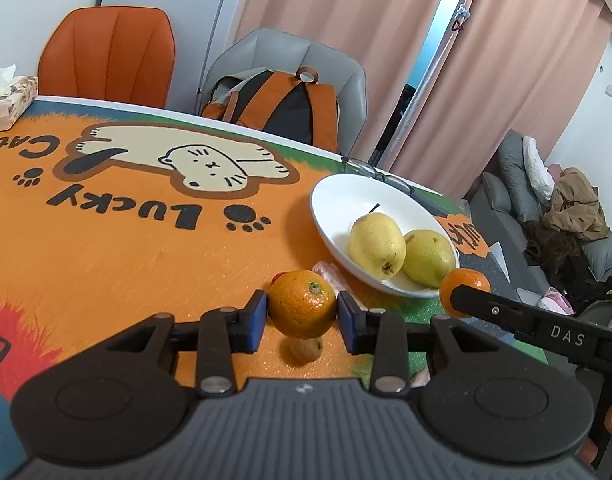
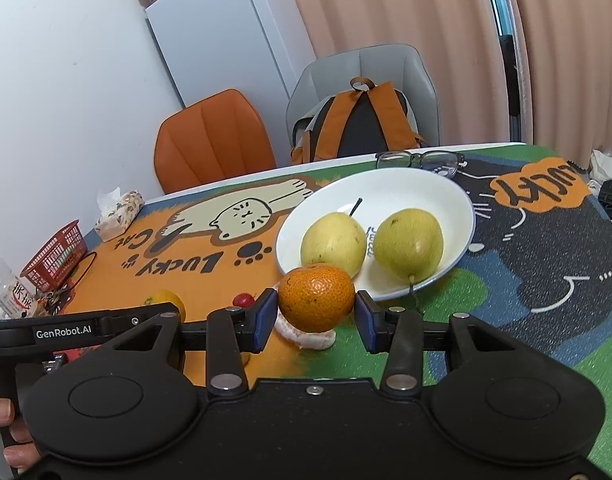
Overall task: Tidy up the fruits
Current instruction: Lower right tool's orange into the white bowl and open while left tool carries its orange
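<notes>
My left gripper (image 1: 302,314) is shut on an orange mandarin (image 1: 302,304) and holds it above the table, left of a white bowl (image 1: 338,200). The bowl holds two yellow pears (image 1: 376,246). My right gripper (image 2: 316,316) is shut on a second mandarin (image 2: 316,298) just in front of the bowl's (image 2: 426,188) near rim; this mandarin shows in the left wrist view (image 1: 466,280) behind the right gripper's arm. The two pears (image 2: 333,242) lie side by side in the bowl. A small brownish fruit (image 1: 306,350) lies under the left mandarin.
A small red fruit (image 2: 243,300) and pale peeled segments (image 2: 306,338) lie on the cat-print mat. Glasses (image 2: 420,159) sit behind the bowl. A red basket (image 2: 56,254), a bottle (image 2: 4,286) and a tissue box (image 2: 120,210) stand at the left. Two chairs and a backpack (image 2: 360,124) stand beyond the table.
</notes>
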The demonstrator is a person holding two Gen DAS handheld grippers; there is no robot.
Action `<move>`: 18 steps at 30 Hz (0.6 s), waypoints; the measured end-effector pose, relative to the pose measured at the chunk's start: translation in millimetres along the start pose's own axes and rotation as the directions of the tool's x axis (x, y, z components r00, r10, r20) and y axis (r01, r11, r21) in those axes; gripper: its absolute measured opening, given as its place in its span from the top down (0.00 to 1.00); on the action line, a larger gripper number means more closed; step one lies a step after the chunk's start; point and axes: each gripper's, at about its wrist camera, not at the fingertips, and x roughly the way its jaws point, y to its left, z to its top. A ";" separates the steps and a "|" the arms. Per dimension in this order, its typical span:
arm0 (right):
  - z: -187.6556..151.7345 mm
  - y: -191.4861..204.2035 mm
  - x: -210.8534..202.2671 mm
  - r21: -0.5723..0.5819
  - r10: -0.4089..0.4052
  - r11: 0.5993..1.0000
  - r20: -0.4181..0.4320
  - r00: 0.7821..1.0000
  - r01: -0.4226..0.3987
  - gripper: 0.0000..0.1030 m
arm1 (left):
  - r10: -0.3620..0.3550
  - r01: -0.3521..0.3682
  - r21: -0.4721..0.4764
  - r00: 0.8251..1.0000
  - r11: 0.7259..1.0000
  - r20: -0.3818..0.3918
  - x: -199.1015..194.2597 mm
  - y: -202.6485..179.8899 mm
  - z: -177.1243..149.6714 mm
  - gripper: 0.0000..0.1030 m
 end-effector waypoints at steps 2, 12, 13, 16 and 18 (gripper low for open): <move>2.9 -0.7 0.2 -0.001 -0.002 1.000 0.002 1.000 0.002 0.58 | -0.001 0.001 -0.002 1.000 1.000 0.003 0.6 -0.5 2.9 0.65; 20.1 -3.0 4.2 -0.009 -0.010 1.000 0.014 1.000 0.010 0.58 | -0.004 0.004 -0.010 1.000 1.000 0.020 1.4 -2.9 17.9 0.64; 21.6 -3.7 5.1 -0.009 -0.011 1.000 0.015 1.000 0.011 0.58 | -0.003 0.003 -0.010 1.000 1.000 0.020 2.1 -2.9 19.0 0.64; 26.2 -5.6 8.8 -0.005 -0.018 1.000 0.020 1.000 0.018 0.58 | 0.000 0.001 -0.012 1.000 1.000 0.020 4.6 -1.8 21.9 0.64; 29.3 -7.4 12.2 -0.003 -0.020 1.000 0.019 1.000 0.020 0.58 | 0.005 -0.004 -0.011 1.000 1.000 0.018 6.7 -1.3 23.5 0.64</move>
